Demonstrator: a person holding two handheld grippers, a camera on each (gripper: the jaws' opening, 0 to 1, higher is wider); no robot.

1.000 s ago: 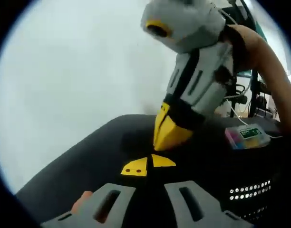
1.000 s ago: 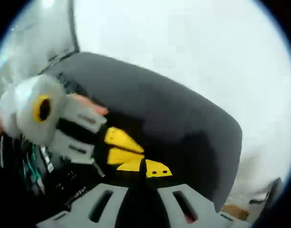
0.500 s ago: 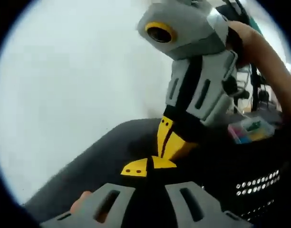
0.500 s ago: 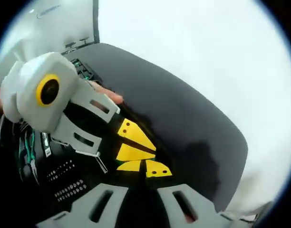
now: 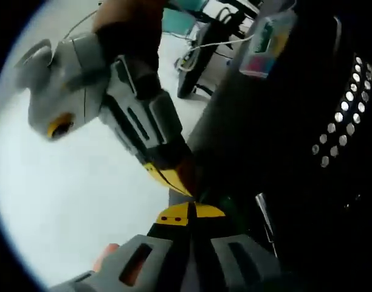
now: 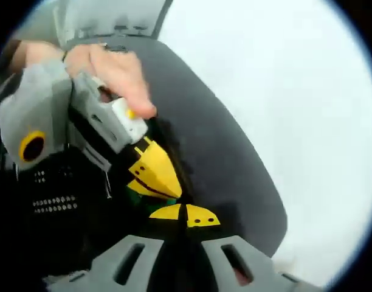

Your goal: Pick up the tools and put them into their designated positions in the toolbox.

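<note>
The black toolbox (image 5: 295,201) lies open, with rows of silver bits (image 5: 339,118) set in its tray. My left gripper (image 5: 189,213) is shut, its yellow tips meeting at the tray's edge. A small green part (image 5: 225,204) shows just right of those tips; whether it is held I cannot tell. My right gripper (image 5: 171,176) comes in from the upper left, tips nearly touching the left ones. In the right gripper view my right gripper (image 6: 185,214) is shut over the dark grey lid (image 6: 228,164). There the left gripper (image 6: 152,173), held by a hand (image 6: 113,67), points down onto the green part (image 6: 137,190).
A clear plastic case with coloured pieces (image 5: 265,42) sits beyond the toolbox, with cables and a black stand (image 5: 201,61) behind it. White tabletop (image 5: 82,201) surrounds the box. More bit rows (image 6: 52,204) show in the tray at left.
Both cameras have rolled and swung toward the toolbox tray. The two grippers have drawn closer, tips now almost meeting. The green part has come into sight beside the tips.
</note>
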